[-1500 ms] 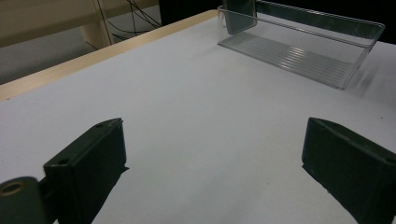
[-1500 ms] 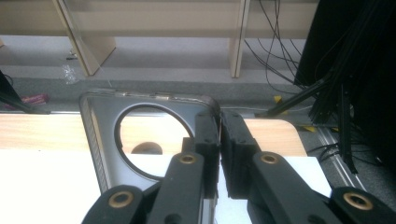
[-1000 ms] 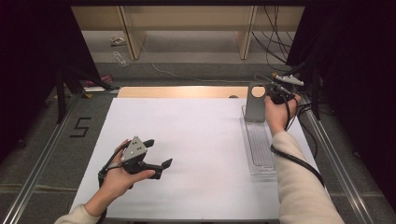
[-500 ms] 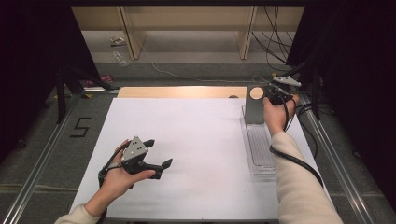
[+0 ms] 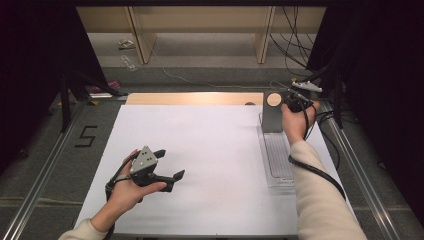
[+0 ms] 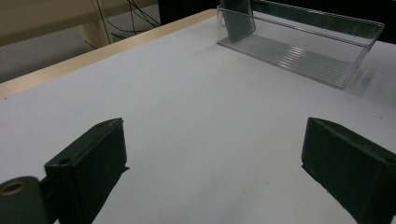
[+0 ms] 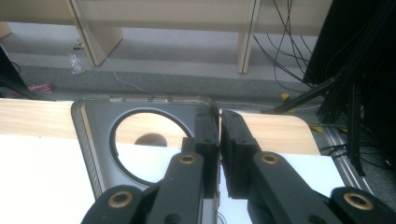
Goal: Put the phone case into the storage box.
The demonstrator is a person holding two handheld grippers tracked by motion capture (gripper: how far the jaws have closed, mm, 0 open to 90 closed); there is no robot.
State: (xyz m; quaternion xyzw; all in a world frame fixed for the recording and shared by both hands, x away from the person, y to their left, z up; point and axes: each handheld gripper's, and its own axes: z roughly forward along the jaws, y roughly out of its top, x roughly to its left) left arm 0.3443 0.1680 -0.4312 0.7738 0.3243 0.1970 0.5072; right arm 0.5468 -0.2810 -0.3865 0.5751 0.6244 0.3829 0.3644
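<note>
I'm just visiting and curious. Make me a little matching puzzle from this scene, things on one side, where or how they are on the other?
Things:
1. left claw
2. right claw
3. clear tray
4. grey plate with a round hole

States:
A. standing upright at the tray's far end
B. jaws wide apart over the white table
C. lying flat at the table's right side
D. jaws pinched on the plate's edge

Pairs: 1-B, 2-D, 3-C, 4-A

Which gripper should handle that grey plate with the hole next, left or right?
Right, probably. The right gripper is already closed on the edge of the grey plate, which stands in the clear tray. The left gripper is open, over bare table far from it.
</note>
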